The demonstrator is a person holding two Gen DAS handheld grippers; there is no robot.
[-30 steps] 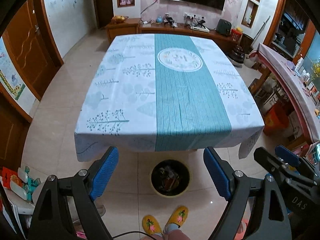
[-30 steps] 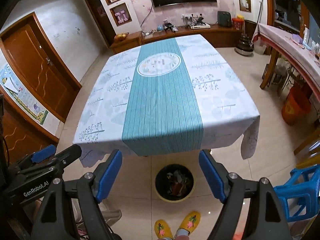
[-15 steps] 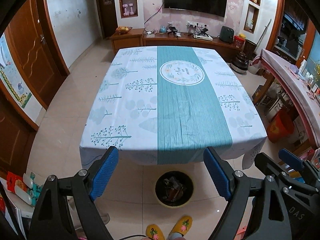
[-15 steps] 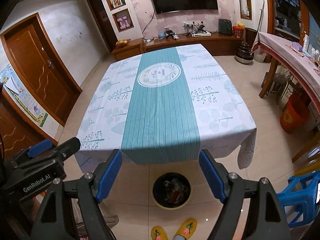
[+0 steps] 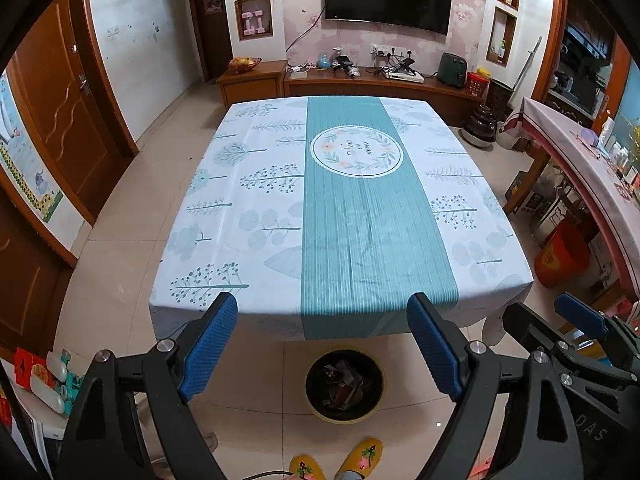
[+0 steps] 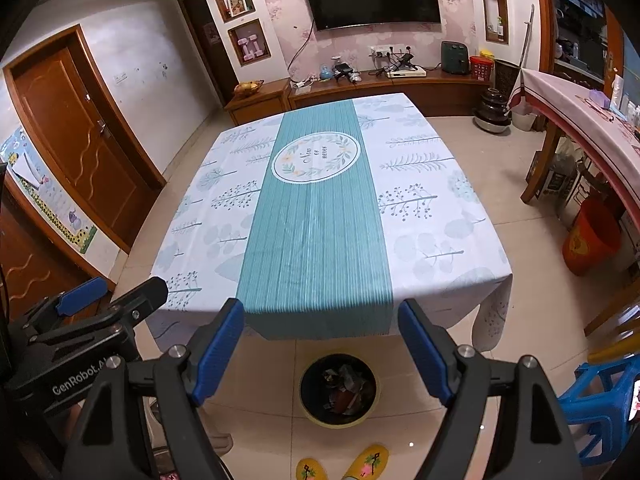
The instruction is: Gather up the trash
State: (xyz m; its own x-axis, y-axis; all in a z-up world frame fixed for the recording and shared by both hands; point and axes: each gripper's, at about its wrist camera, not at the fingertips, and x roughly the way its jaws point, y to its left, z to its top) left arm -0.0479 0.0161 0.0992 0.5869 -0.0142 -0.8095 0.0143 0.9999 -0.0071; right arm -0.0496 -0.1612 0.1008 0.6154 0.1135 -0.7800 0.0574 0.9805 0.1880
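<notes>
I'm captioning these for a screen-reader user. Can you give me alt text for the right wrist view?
Two open blue-padded fingers frame a bin of trash on the tiled floor, just before a table with a teal and white cloth. Yellow slippers show at the bottom edge, the left gripper at lower left.

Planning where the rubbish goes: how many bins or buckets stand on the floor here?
2: a round black trash bin with a yellow rim by the table's near edge, and an orange plastic bucket beside the side counter at right. Others may be hidden.
</notes>
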